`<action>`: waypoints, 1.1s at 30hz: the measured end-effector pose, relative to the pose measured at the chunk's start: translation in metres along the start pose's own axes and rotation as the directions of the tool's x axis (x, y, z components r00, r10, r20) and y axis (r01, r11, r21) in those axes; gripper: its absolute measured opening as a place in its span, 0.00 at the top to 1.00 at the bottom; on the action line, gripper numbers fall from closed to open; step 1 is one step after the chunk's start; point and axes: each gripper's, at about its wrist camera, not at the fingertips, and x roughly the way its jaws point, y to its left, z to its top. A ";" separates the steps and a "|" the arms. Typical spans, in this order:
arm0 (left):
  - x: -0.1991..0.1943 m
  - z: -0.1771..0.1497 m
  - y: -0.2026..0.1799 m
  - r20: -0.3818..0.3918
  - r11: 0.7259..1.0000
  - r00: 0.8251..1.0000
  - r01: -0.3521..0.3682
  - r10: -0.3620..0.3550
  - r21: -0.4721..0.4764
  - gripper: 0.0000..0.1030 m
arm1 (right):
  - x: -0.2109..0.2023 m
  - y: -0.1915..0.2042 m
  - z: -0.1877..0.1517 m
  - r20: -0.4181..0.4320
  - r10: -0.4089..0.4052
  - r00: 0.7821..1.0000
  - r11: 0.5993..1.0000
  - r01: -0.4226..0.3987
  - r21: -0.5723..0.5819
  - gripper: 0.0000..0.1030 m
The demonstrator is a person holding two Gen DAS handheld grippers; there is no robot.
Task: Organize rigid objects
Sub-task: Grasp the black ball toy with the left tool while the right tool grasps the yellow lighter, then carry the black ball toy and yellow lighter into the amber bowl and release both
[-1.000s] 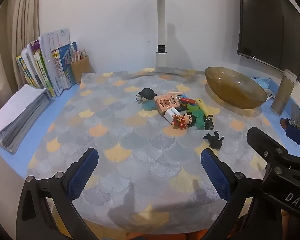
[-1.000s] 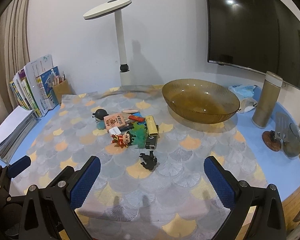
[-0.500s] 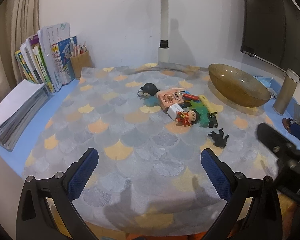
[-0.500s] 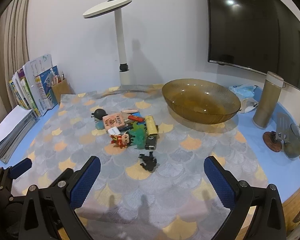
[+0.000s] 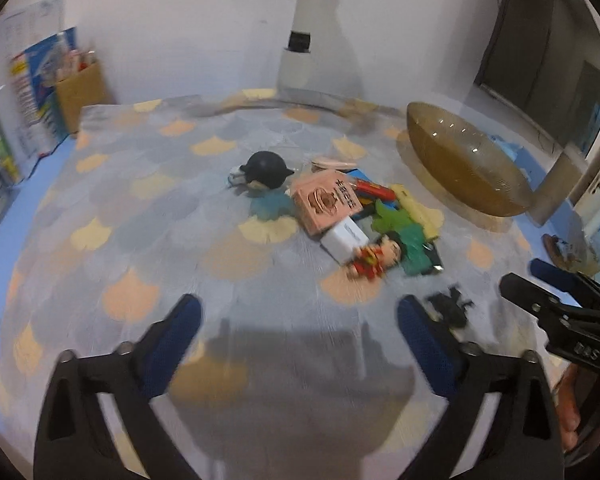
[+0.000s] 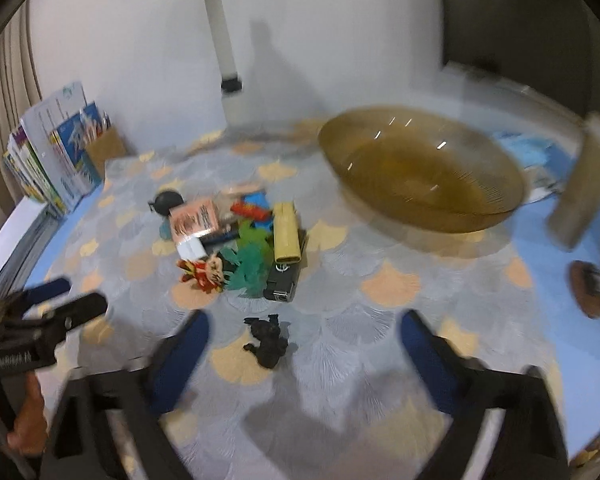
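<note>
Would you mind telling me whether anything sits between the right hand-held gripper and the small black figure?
Nothing visible does. The right hand-held gripper is open, and the small black figure lies alone on bare tablecloth between its fingertips, apart from the toy pile behind.

Toy pile (image 6: 236, 240) lies left of bowl (image 6: 420, 176); lamp post (image 6: 220, 40) behind.

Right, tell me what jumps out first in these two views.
The heap of small toys and boxes at the middle of the scale-patterned cloth draws the eye, with a small black figure lying apart, nearer the cameras. Behind and to the right of the heap sits a big amber glass bowl, which looks empty. Both the left gripper and the right gripper are open, holding nothing.
</note>
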 end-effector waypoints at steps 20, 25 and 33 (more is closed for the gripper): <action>0.103 0.099 0.045 -0.067 0.998 0.996 0.053 -0.054 -0.015 0.68 | 0.131 -0.003 0.073 -0.165 0.084 0.983 0.996 -0.086 -0.006 0.76; 0.074 0.086 0.044 -0.017 0.999 0.999 0.044 -0.044 -0.003 0.68 | 0.114 -0.012 0.065 -0.145 0.098 0.985 0.995 -0.096 0.022 0.78; 0.019 0.008 0.037 -0.025 0.991 0.992 0.122 -0.121 0.053 0.68 | 0.063 -0.043 0.005 -0.172 0.058 0.983 0.996 -0.044 0.081 0.78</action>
